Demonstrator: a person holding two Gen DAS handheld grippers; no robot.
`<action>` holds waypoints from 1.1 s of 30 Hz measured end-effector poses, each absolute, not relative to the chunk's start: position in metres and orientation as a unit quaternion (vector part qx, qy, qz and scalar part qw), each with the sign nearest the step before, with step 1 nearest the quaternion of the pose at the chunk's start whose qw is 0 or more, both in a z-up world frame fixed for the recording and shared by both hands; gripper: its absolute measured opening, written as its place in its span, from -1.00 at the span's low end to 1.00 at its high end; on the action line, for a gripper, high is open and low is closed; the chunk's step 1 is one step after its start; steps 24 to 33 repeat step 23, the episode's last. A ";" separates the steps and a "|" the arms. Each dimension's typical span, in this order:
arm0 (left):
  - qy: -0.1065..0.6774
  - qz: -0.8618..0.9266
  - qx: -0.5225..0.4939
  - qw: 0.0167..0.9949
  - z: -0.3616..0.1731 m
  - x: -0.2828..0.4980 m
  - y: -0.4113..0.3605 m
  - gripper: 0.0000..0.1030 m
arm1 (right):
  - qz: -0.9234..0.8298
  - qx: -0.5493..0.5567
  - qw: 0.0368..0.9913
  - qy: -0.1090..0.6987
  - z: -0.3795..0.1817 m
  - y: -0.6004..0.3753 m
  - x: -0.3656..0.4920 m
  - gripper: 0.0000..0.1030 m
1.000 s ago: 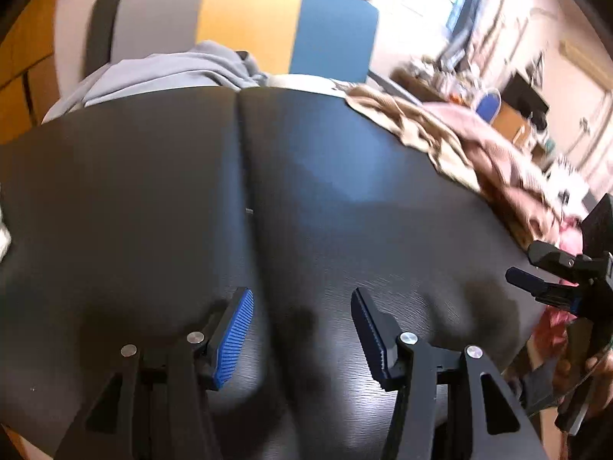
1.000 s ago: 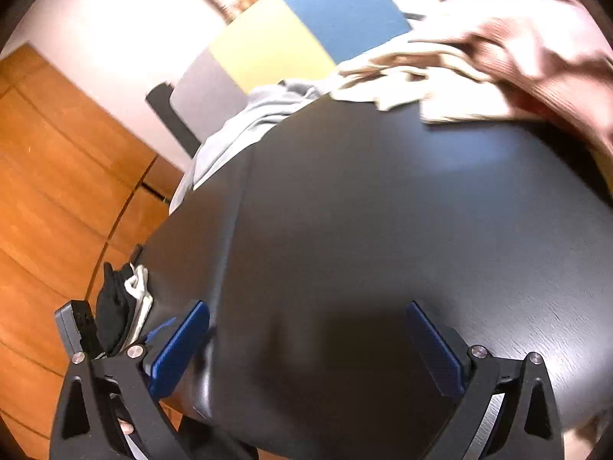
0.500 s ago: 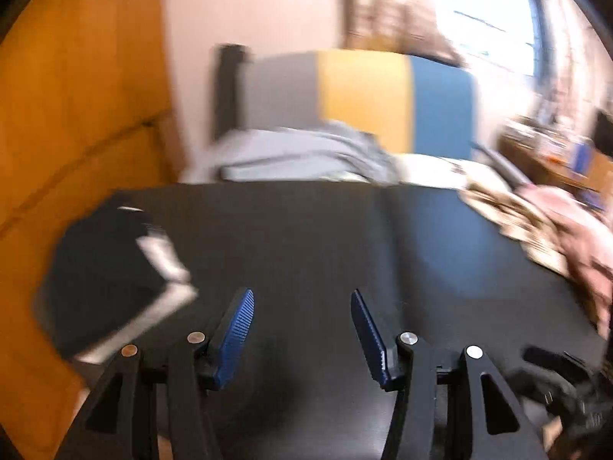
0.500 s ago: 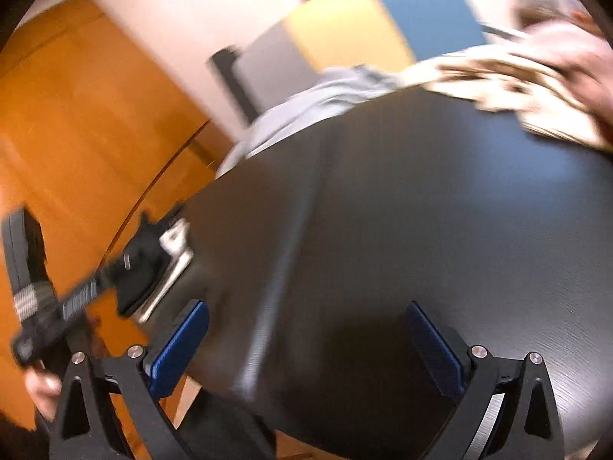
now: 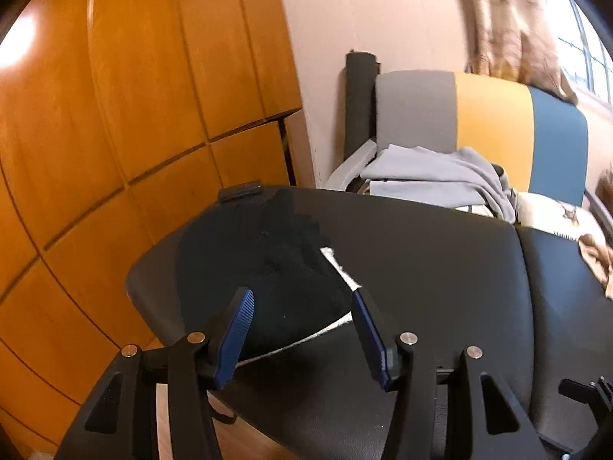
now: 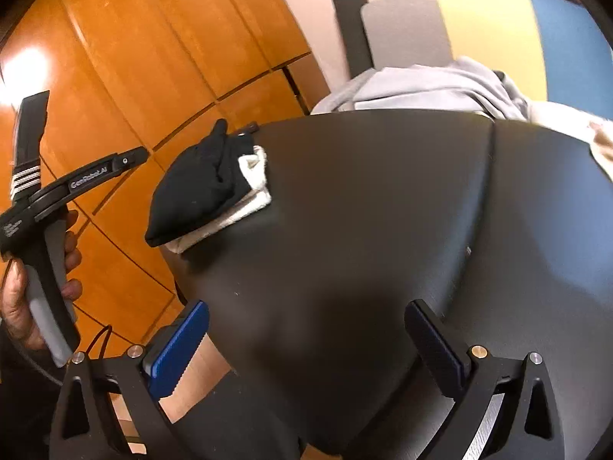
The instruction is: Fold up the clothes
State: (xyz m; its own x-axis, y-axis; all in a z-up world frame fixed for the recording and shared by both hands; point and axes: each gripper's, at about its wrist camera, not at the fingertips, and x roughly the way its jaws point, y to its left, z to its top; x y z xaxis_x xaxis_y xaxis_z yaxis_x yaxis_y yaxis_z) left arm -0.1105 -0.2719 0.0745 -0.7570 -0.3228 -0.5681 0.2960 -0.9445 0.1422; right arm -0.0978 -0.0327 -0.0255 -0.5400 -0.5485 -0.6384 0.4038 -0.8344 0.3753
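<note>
A folded stack, a black garment [image 5: 268, 260] on top of a white one [image 5: 337, 268], lies at the left corner of the black table [image 5: 440, 268]. My left gripper [image 5: 302, 299] hovers just over that stack, open, with nothing between its blue pads. In the right wrist view the same black garment [image 6: 199, 188] and white one [image 6: 253, 176] sit well ahead and to the left. My right gripper [image 6: 306, 314] stands wide open over bare tabletop [image 6: 383, 211], holding nothing. A hand [image 6: 19, 299] at the far left grips the left tool's handle.
A grey garment [image 5: 433, 176] is draped on a seat behind the table, below a grey, yellow and blue backrest [image 5: 490, 115]. Beige patterned clothes [image 5: 597, 257] lie at the table's right edge. Orange wood panelling [image 5: 115, 115] fills the left side, close to the table corner.
Both views have swung left, from the table's middle toward its left corner. The folded stack and wood panelling came into view; the pink and beige clothes slid off right. Both grippers kept the same width.
</note>
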 end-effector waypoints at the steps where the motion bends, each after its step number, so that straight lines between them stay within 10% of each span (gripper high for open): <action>1: -0.015 -0.937 0.305 0.171 0.075 -0.109 -0.276 0.05 | -0.875 0.391 0.274 -0.083 -0.022 -0.039 -0.099 1.00; 33: 0.074 -0.916 0.285 0.274 0.063 -0.076 -0.360 -0.07 | -0.851 0.365 0.371 0.070 0.020 -0.249 -0.156 1.00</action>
